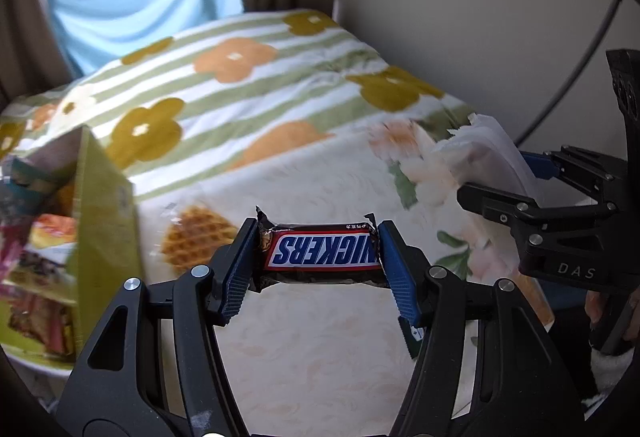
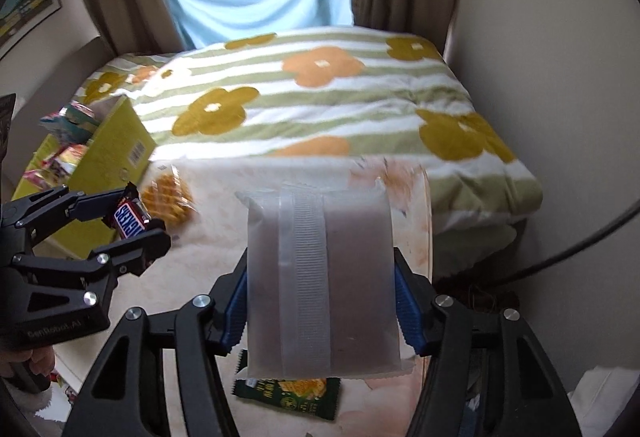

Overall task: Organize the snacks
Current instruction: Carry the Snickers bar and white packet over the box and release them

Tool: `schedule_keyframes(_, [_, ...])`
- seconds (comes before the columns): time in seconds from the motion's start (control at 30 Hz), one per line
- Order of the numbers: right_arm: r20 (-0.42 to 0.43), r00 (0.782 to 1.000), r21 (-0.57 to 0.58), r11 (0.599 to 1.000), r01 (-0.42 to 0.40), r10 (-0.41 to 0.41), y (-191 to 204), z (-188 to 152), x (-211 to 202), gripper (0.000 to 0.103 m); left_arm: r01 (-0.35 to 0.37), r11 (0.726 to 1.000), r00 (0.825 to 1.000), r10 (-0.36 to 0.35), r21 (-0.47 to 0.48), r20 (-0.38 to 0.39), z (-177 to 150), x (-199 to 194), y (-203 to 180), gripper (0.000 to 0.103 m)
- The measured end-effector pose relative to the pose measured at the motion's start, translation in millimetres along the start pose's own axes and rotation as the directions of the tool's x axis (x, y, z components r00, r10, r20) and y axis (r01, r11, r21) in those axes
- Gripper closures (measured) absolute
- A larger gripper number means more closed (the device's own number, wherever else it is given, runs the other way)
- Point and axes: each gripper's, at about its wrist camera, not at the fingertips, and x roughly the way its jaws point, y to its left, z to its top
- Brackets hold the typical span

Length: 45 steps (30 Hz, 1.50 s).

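Note:
My left gripper [image 1: 320, 265] is shut on a Snickers bar [image 1: 324, 253], held crosswise by its two ends between the blue pads and lifted above the table. The right wrist view shows the same bar [image 2: 130, 223] in the left gripper [image 2: 134, 227] at the left. A frosted white snack packet [image 2: 320, 277] stands upright in my right gripper [image 2: 320, 301], whose pads press on its two sides. From the left wrist view, that packet [image 1: 492, 157] and the right gripper [image 1: 508, 177] are at the right edge.
A yellow-green box [image 2: 120, 141] with several snack packs stands at the left. A waffle pack [image 2: 168, 197] lies beside it on the pale floral tablecloth [image 1: 320, 349]. A dark green snack pack [image 2: 288, 397] lies below the right gripper. A flowered blanket [image 2: 320, 97] covers the bed behind.

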Motion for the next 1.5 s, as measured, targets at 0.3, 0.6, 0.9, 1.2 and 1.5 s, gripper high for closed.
schedule_keyframes(0.3, [0.088,0.978,-0.104,0.978,-0.180,0.189,68,47,-27,0.045,-0.145,0.975,0.985,0.159,-0.167,0.070,6,-77,78,0.046])
schedule_keyframes(0.6, [0.086,0.947,-0.156,0.943,-0.296,0.311,170,78,-22,0.045,-0.204,0.904,0.967,0.246,-0.375,0.068,-20,-120,206,0.046])
schedule_keyframes(0.9, [0.039,0.939,-0.175,0.928,-0.329,0.341,270,104,20,0.045,-0.273,0.862,0.951,0.308,-0.426,0.015,-38,-127,329,0.046])
schedule_keyframes(1.2, [-0.023,0.948,-0.143,0.938,-0.316,0.316,318,112,62,0.045,-0.250,0.894,0.968,0.242,-0.373,-0.068,-48,-91,382,0.044])
schedule_keyframes(1.5, [-0.064,0.962,-0.127,0.954,-0.273,0.266,318,104,70,0.045,-0.243,0.914,0.970,0.233,-0.325,-0.070,-50,-84,379,0.000])
